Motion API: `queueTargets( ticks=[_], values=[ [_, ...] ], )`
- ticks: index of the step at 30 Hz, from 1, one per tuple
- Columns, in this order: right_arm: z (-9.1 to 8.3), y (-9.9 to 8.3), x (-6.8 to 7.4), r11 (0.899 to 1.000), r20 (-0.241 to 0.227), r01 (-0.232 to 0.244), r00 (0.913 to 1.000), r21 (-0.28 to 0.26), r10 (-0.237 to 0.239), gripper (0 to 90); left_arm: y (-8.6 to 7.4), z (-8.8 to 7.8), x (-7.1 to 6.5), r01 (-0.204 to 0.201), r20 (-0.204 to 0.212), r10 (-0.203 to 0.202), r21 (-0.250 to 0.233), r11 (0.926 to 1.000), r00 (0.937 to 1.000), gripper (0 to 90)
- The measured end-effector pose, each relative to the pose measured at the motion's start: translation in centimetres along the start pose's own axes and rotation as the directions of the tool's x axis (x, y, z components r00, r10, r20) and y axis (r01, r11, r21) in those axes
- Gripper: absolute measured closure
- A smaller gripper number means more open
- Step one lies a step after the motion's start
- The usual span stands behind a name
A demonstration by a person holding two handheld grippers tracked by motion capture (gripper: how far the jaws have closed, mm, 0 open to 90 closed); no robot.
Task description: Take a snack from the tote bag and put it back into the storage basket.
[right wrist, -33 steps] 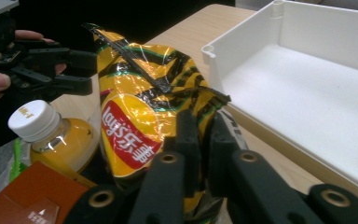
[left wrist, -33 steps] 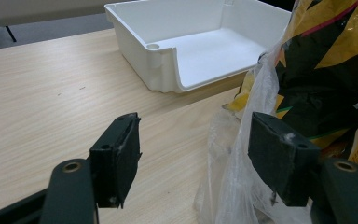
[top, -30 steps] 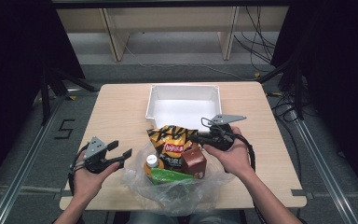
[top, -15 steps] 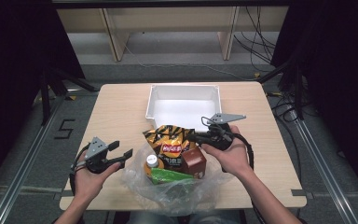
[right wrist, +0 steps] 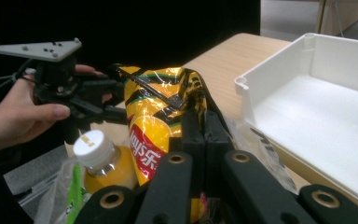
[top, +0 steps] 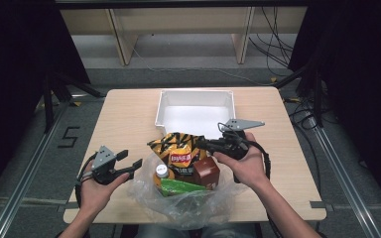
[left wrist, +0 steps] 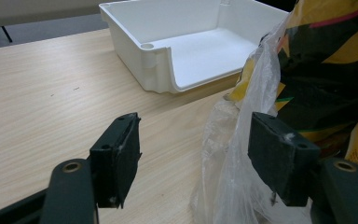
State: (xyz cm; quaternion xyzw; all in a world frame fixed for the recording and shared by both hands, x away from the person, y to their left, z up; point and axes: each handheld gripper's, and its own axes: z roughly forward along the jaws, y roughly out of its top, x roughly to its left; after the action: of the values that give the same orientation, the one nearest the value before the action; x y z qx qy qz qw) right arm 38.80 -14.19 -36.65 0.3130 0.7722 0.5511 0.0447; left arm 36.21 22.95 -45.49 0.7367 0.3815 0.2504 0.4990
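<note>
The right gripper (top: 202,144) pinches the yellow-and-black crisp bag (top: 178,148), which sits upright in the clear plastic bag (top: 178,208); the white plastic tray (top: 194,115) holds nothing, so unpacking has barely begun, and the left gripper (top: 130,161) hangs spread

Even overhead light falls on the table (top: 129,114), leaving the room's sides nearly black. Shadows beneath objects are soft and short. Glare streaks the chip bag (right wrist: 161,109) foil and the plastic bag (left wrist: 242,140). In both gripper views the near black pads are slightly blurred; the white tray (left wrist: 158,56) is bright, almost overexposed.
</note>
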Motion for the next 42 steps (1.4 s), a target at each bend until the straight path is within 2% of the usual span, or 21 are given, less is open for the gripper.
queueTargets(
  ticks=[1, 3, 8, 9, 10, 12, 13, 16, 18, 19, 20, 21, 22, 23, 26, 31, 35, 38, 39, 41, 42],
  values=[
    [0.0, 0.1, 0.2, 1.0, -0.006, -0.017, 0.9998, -0.003, 0.017, 90.0, 0.0, -0.1, -0.2, 0.029, -0.009, -0.029, 0.005, 0.9996, 0.9995, 33.7],
    [-0.1, 0.3, 0.3, 0.999, -0.013, 0.003, 0.9999, -0.042, -0.003, 90.0, -0.1, -0.1, -0.1, 0.026, -0.005, -0.026, -0.003, 0.9997, 0.9997, 33.6],
    [-0.2, 0.8, 0.6, 0.999, -0.022, -0.002, 0.9998, -0.052, 0.001, 90.0, 0.0, 0.0, -0.2, 0.025, -0.004, -0.025, -0.004, 0.9997, 0.9997, 33.6],
    [-0.3, 0.8, 0.8, 0.999, -0.022, -0.018, 0.9996, -0.051, 0.017, 90.0, 0.0, 0.0, -0.2, 0.025, -0.004, -0.025, -0.004, 0.9997, 0.9997, 33.6],
    [-0.3, 0.9, 0.8, 0.998, -0.016, -0.011, 0.9998, -0.061, 0.01, 90.0, 0.0, 0.0, -0.1, 0.012, -0.003, -0.012, -0.003, 0.9999, 0.9999, 33.6],
    [-0.2, 1.0, 0.7, 0.998, -0.021, 0.006, 0.9997, -0.066, -0.008, 90.0, 0.0, 0.0, -0.2, 0.026, -0.005, -0.026, -0.004, 0.9997, 0.9996, 33.6],
    [-0.2, 1.0, 0.8, 0.997, -0.017, -0.009, 0.9998, -0.074, 0.007, 90.0, -0.1, 0.0, -0.2, 0.027, -0.007, -0.027, -0.004, 0.9996, 0.9996, 33.6],
    [-0.4, 1.2, 0.8, 0.996, -0.02, -0.002, 0.9998, -0.085, 0.0, 90.0, -0.1, 0.0, -0.2, 0.029, -0.007, -0.03, -0.006, 0.9995, 0.9995, 33.6],
    [-0.6, 1.5, 1.0, 0.997, -0.017, -0.005, 0.9998, -0.081, 0.004, 90.0, -0.1, 0.0, -0.2, 0.028, -0.006, -0.028, -0.004, 0.9996, 0.9996, 33.6],
    [-0.5, 1.5, 1.0, 0.995, -0.015, 0.003, 0.9999, -0.098, -0.005, 90.0, 0.0, 0.0, -0.1, 0.0, 0.0, 0.0, -0.002, 1.0, 1.0, 33.6],
    [-0.6, 1.7, 1.1, 0.995, -0.024, 0.002, 0.9997, -0.104, -0.005, 90.0, 0.0, 0.1, -0.2, 0.021, 0.001, -0.021, -0.005, 0.9998, 0.9998, 33.6],
    [-0.7, 1.8, 1.2, 0.995, -0.021, -0.006, 0.9998, -0.096, 0.004, 90.0, 0.0, 0.1, -0.2, 0.022, 0.004, -0.022, -0.008, 0.9997, 0.9997, 33.7],
    [-0.8, 2.2, 1.2, 0.995, -0.022, 0.011, 0.9997, -0.099, -0.014, 90.0, 0.0, 0.2, -0.3, 0.035, 0.008, -0.035, -0.009, 0.9993, 0.9993, 33.9],
    [-0.8, 2.2, 1.2, 0.995, -0.022, 0.011, 0.9997, -0.099, -0.014, 90.0, 0.0, 0.2, -0.3, 0.021, 0.01, -0.021, -0.01, 0.9997, 0.9997, 33.9],
    [-1.0, 2.4, 1.3, 0.991, -0.034, -0.009, 0.9994, -0.135, 0.005, 90.0, 0.1, 0.1, -0.3, 0.023, 0.002, -0.023, -0.009, 0.9997, 0.9997, 34.2],
    [-1.0, 2.6, 1.2, 0.988, -0.026, 0.003, 0.9996, -0.154, -0.007, 90.0, 0.0, 0.1, -0.2, 0.02, 0.003, -0.02, -0.009, 0.9998, 0.9998, 34.4],
    [-1.2, 3.1, 1.4, 0.986, -0.023, -0.01, 0.9997, -0.167, 0.007, 90.0, 0.0, 0.2, -0.1, 0.017, 0.008, -0.017, -0.017, 0.9997, 0.9998, 34.4],
    [-1.2, 3.5, 1.4, 0.981, -0.022, 0.007, 0.9997, -0.193, -0.012, 90.0, 0.0, 0.1, -0.2, 0.02, 0.002, -0.02, -0.005, 0.9998, 0.9998, 34.4],
    [-1.3, 3.6, 1.5, 0.982, -0.031, -0.007, 0.9995, -0.189, 0.001, 90.0, 0.0, 0.2, -0.1, 0.007, 0.004, -0.007, -0.01, 0.9999, 1.0, 34.4],
    [-1.4, 3.7, 1.6, 0.98, -0.031, -0.006, 0.9995, -0.199, 0.0, 90.0, 0.0, 0.2, -0.1, 0.011, 0.008, -0.011, -0.012, 0.9999, 0.9999, 34.4],
    [-1.5, 3.8, 1.8, 0.981, -0.037, -0.03, 0.9991, -0.194, 0.023, 90.0, 0.0, 0.2, -0.1, 0.006, 0.009, -0.006, -0.009, 0.9999, 0.9999, 34.4]
  ],
)
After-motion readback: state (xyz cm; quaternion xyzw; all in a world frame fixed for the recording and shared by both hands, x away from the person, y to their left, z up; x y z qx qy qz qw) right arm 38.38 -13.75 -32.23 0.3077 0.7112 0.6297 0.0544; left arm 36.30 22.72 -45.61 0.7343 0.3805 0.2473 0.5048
